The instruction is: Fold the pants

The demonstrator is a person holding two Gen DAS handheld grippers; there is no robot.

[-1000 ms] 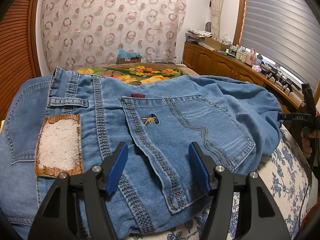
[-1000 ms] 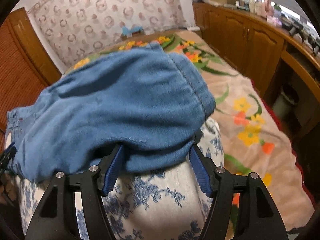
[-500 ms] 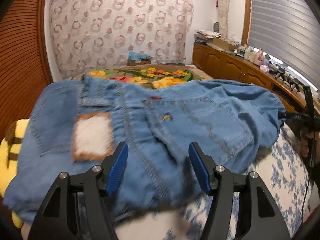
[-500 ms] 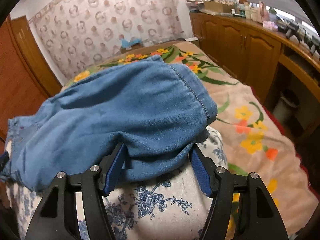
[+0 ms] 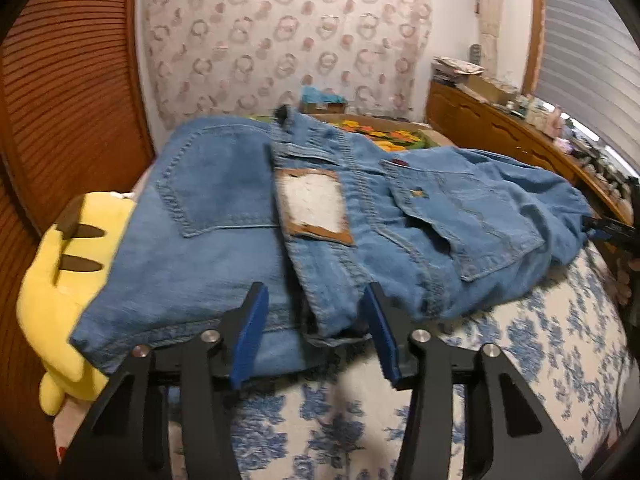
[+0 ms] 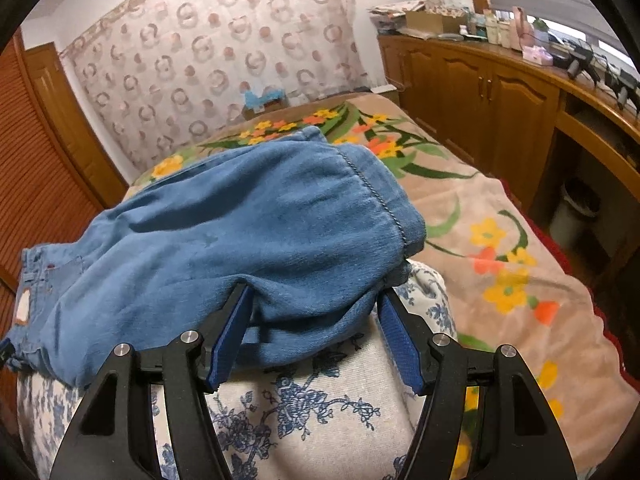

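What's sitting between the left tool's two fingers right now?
In the left wrist view, the jeans' waistband edge lies between the closing left tool's fingers, on the blue floral cover.

My left gripper points down at a slant, black arms running up from the bottom of its view, blue pads facing each other. Its jaws are closing, with a fold of jeans between them; the pads do not yet press it. My right gripper tilts down alike, jaws spread wide, cloth lying between the pads, not pinched. In the left view the right gripper shows dark at the far right edge, with fingers of my hand beside it.
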